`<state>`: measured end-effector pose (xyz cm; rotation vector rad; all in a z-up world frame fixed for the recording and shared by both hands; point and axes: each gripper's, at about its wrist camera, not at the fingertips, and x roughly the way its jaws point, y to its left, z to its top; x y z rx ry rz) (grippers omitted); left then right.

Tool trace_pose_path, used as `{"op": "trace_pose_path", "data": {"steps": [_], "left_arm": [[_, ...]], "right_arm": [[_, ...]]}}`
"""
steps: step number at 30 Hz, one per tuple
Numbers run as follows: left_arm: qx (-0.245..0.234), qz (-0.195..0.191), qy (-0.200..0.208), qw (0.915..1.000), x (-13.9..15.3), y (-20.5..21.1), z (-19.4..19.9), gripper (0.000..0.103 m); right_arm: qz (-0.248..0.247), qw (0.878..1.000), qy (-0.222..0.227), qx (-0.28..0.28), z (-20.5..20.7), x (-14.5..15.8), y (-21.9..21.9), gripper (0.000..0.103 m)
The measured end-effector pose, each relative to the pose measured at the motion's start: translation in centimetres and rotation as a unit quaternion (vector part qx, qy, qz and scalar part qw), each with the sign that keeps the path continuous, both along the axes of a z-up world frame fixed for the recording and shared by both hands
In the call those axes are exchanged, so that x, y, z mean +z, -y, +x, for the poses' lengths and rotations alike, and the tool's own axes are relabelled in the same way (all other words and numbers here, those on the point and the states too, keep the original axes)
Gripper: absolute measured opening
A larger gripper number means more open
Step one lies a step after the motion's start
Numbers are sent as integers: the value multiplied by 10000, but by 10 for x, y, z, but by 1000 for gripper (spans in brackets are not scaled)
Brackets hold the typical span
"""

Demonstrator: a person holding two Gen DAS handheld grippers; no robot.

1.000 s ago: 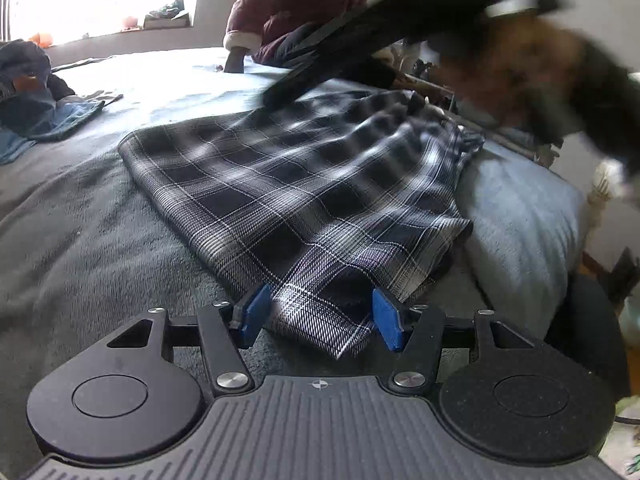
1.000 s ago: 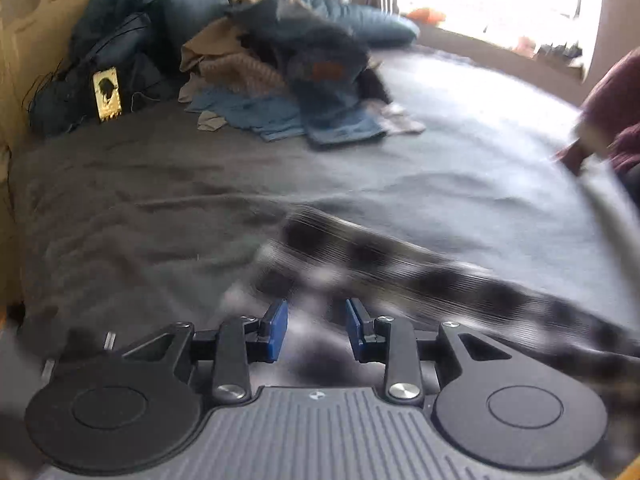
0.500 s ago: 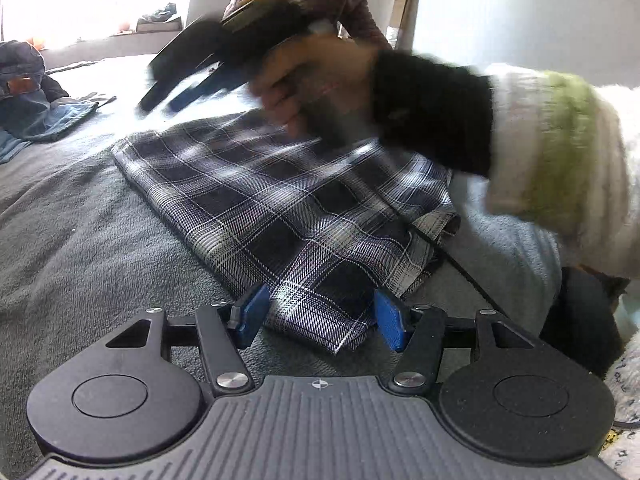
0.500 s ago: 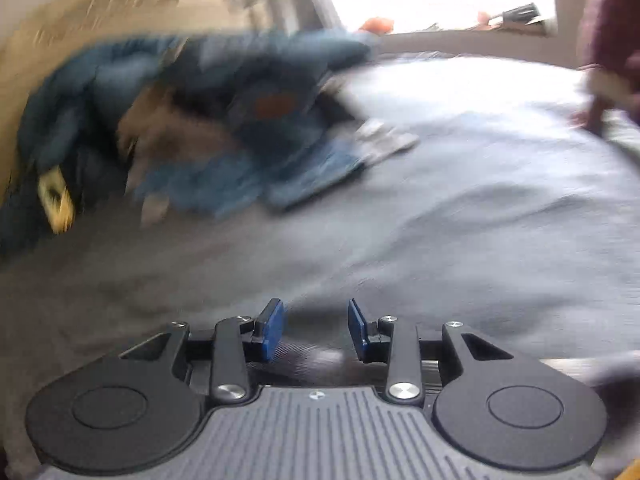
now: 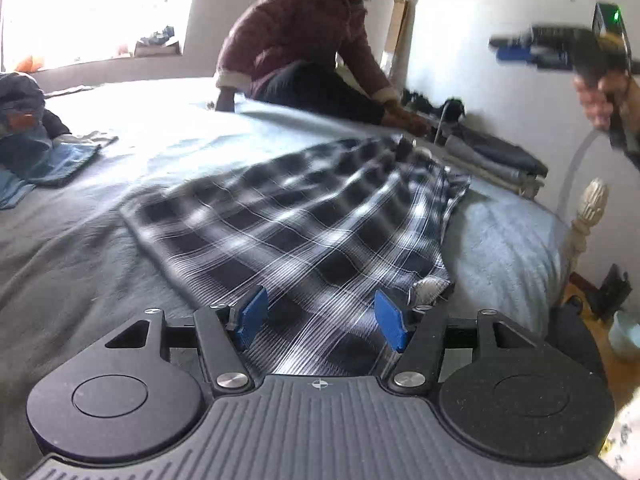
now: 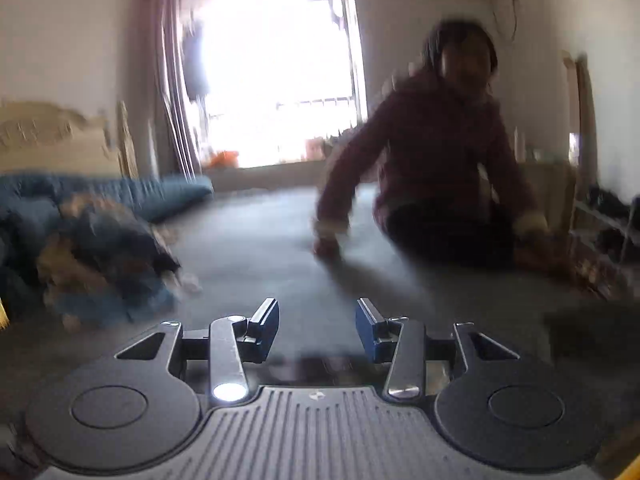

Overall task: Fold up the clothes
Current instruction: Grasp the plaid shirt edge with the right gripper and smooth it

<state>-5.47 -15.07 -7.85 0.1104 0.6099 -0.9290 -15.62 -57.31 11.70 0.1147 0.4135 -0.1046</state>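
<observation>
Plaid garment point(image 5: 304, 232): lying spread flat across the centre of the bed point(image 5: 80, 248), near edge reaching between the blue pads, likely laid out for its next fold.

Left gripper point(image 5: 320, 320): hovering low at that edge, jaws apart, pads not pressing the cloth.

Right gripper point(image 6: 317, 326): raised at the upper right of the left view, jaws opening, nothing between them.

Folded stack point(image 5: 496, 160): sitting at right, finished pieces apparently.

Unfolded pile point(image 5: 24, 136): waiting at left.

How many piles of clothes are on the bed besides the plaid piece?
2: a loose heap of clothes at the bed's far left, and a folded stack at its far right edge near the wall. More may be hidden.
</observation>
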Motion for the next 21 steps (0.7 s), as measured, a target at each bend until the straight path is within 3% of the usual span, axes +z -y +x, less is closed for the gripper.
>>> {"op": "trace_pose_path", "data": {"steps": [4, 6, 9, 11, 16, 19, 21], "left_arm": [[-94, 495, -121, 9987, -20, 31, 7, 59], [-92, 598, -69, 9981, -29, 33, 5, 60], [-95, 540, -88, 9985, -31, 28, 4, 60], [-95, 519, -171, 9985, -31, 26, 7, 60], [-80, 512, -214, 9984, -32, 25, 8, 60], [-23, 533, -217, 9983, -32, 26, 6, 61], [-10, 527, -232, 9983, -31, 26, 6, 61]], "right_arm": [[-382, 9957, -581, 604, 44, -103, 0, 41], [-588, 9921, -962, 547, 61, -153, 8, 40], [-244, 9883, -1478, 299, 72, -199, 33, 38], [-178, 9889, -1463, 216, 69, -183, 38, 39], [-431, 9964, -661, 322, 96, -134, 33, 40], [-648, 9953, -628, 343, 141, -146, 35, 38], [-889, 9905, -1045, 95, 169, -181, 45, 38]]}}
